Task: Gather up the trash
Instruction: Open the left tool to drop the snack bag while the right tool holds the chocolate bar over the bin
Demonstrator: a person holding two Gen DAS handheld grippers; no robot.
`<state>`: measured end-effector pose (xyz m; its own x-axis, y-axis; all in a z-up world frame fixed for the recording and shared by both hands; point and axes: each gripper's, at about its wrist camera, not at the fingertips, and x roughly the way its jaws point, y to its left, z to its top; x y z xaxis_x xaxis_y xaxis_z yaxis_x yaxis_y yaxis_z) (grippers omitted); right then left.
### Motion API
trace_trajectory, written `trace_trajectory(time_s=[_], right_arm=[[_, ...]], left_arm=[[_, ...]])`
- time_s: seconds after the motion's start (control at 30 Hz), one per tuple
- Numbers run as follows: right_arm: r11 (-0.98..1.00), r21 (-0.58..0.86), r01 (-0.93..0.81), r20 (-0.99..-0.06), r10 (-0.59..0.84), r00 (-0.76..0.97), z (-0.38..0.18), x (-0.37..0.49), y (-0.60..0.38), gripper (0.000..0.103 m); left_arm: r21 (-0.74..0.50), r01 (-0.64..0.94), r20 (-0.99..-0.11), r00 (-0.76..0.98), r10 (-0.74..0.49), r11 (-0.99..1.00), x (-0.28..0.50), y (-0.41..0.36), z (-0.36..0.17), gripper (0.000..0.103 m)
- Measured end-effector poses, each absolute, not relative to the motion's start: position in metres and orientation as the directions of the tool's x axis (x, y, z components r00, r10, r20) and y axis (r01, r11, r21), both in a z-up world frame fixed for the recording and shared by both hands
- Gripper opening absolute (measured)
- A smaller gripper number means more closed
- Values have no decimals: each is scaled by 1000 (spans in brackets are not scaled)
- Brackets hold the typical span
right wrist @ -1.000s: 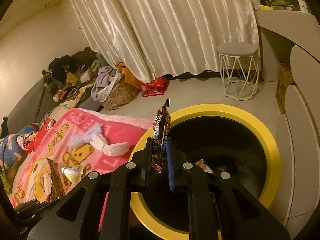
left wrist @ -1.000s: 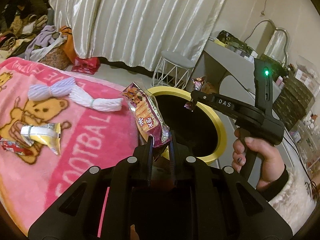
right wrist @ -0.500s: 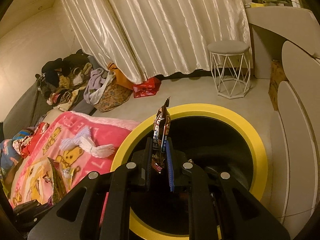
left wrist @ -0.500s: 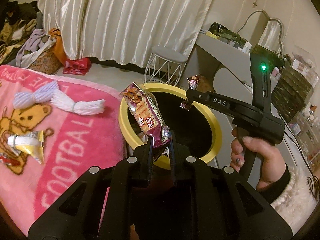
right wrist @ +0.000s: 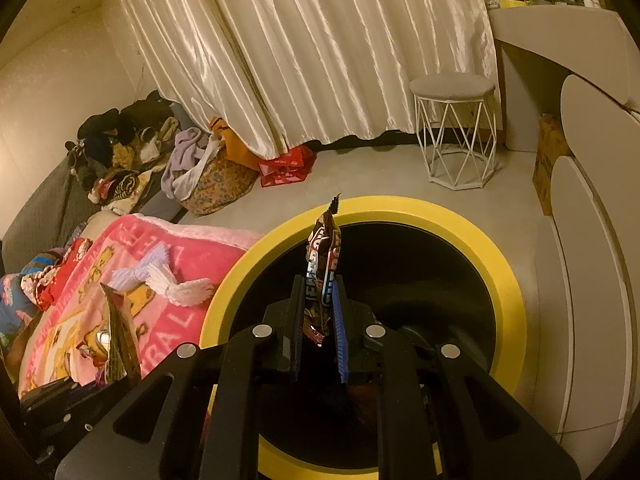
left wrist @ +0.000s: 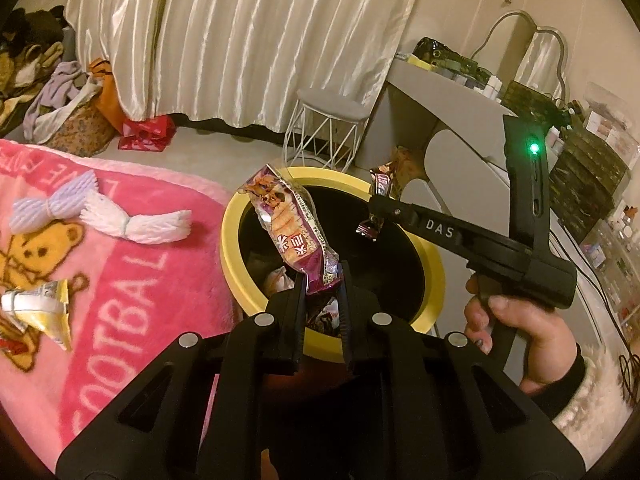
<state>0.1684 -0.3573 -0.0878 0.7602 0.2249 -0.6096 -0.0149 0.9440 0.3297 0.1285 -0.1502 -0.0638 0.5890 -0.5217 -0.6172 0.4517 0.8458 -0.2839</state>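
My left gripper (left wrist: pixel 322 280) is shut on a purple snack bag (left wrist: pixel 290 226), held over the near rim of a round bin with a yellow rim (left wrist: pixel 256 300) and black inside. My right gripper (right wrist: pixel 319 280) is shut on a brown candy wrapper (right wrist: pixel 322 256) above the bin's yellow rim (right wrist: pixel 440 212). In the left wrist view the right gripper (left wrist: pixel 374 210) holds that candy wrapper (left wrist: pixel 378 184) over the bin's far side, a hand (left wrist: pixel 516 332) on its handle. Some trash lies inside the bin. A crumpled yellow wrapper (left wrist: pixel 40 308) lies on the pink blanket (left wrist: pixel 132 292).
White and lilac foam nets (left wrist: pixel 136 224) lie on the blanket. A white wire stool (left wrist: pixel 328 132) stands behind the bin before a curtain. A grey vanity desk (left wrist: pixel 448 92) with clutter is at the right. Piled clothes and bags (right wrist: pixel 132 152) sit at the back left.
Both grippers have moved further over the bin, which now looks larger and nearer in both views. The blanket has slid left. Both wrappers stay gripped.
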Motion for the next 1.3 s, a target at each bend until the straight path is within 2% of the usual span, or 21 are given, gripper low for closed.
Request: trace_trajectory(time_s=[0.73, 1.1, 1.17, 1.23, 1.3], right_arm=[[939, 343, 23, -666, 226, 711, -108, 176, -373, 13], [935, 355, 29, -662, 229, 714, -106, 175, -378, 18], [933, 359, 35, -662, 227, 714, -107, 175, -379, 18], [931, 363, 45, -662, 223, 715, -107, 175, -381, 21], [928, 370, 54, -661, 222, 716, -108, 176, -384, 29]], left_arm=[[-257, 461, -683, 535, -497, 850, 161, -181, -90, 10], [-296, 461, -697, 495, -519, 837, 177, -188, -100, 10], [-306, 454, -694, 496, -523, 837, 179, -187, -101, 13], [-318, 448, -690, 494, -528, 835, 180, -185, -101, 30], [-322, 445, -687, 497, -530, 835, 179, -184, -102, 39]])
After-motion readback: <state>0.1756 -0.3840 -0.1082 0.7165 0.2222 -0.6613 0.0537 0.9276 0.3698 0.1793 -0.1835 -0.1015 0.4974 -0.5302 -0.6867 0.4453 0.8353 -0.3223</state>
